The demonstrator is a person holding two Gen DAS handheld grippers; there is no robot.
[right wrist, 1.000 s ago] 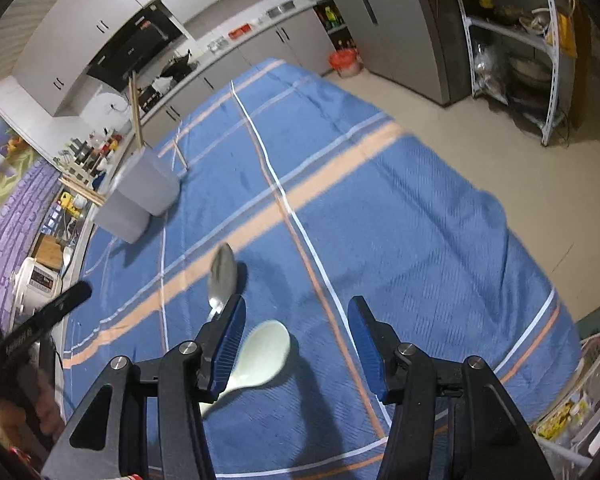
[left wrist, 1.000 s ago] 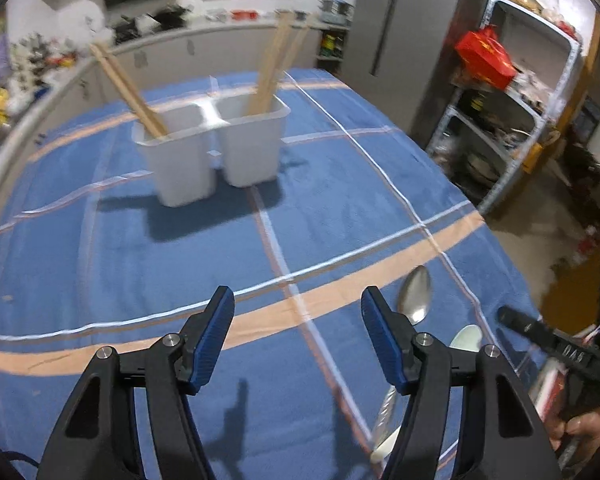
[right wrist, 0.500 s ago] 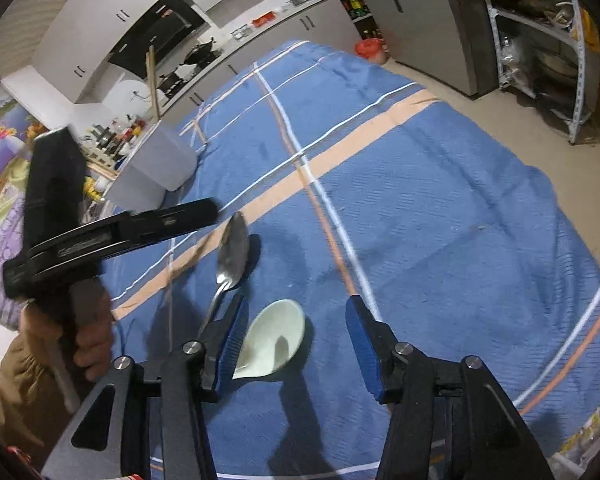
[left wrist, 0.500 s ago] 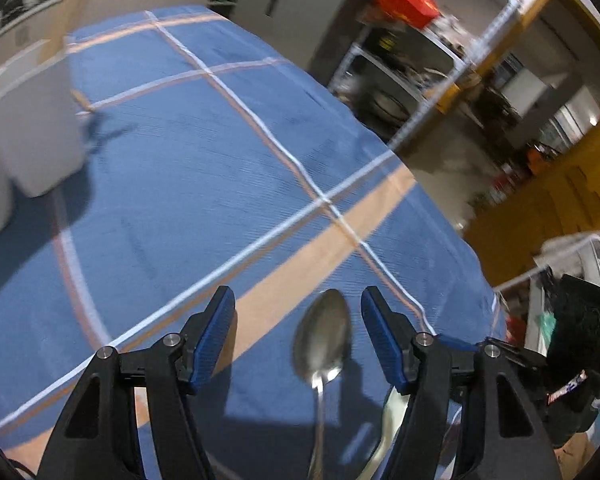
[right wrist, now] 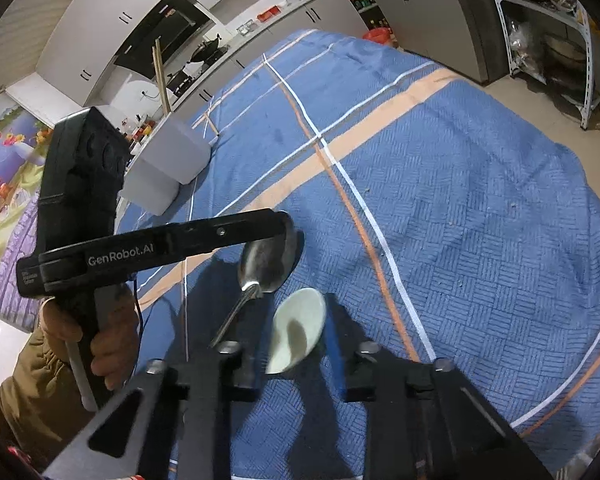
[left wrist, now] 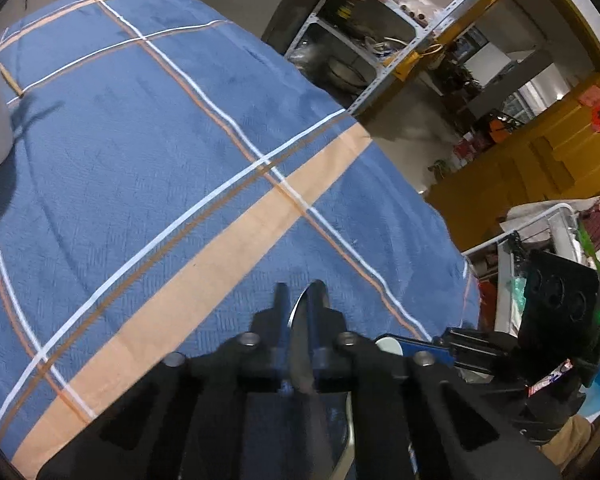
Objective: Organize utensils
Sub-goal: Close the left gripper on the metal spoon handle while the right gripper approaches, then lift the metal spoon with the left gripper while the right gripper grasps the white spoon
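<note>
Both grippers dropped toward the bench (right wrist: 480, 208); jaws just closed. Left gripper (left wrist: 300, 304) now clamps the metal spoon (right wrist: 262, 264) by its bowl, right gripper (right wrist: 296, 332) pinches the white spoon (right wrist: 298, 330), likely to carry both to the far white bins (right wrist: 168, 168) holding chopsticks (right wrist: 160, 76).

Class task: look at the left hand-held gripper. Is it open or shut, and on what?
Shut on the metal spoon. The left hand-held gripper has just closed; its fingers pinch the spoon's bowl.
</note>
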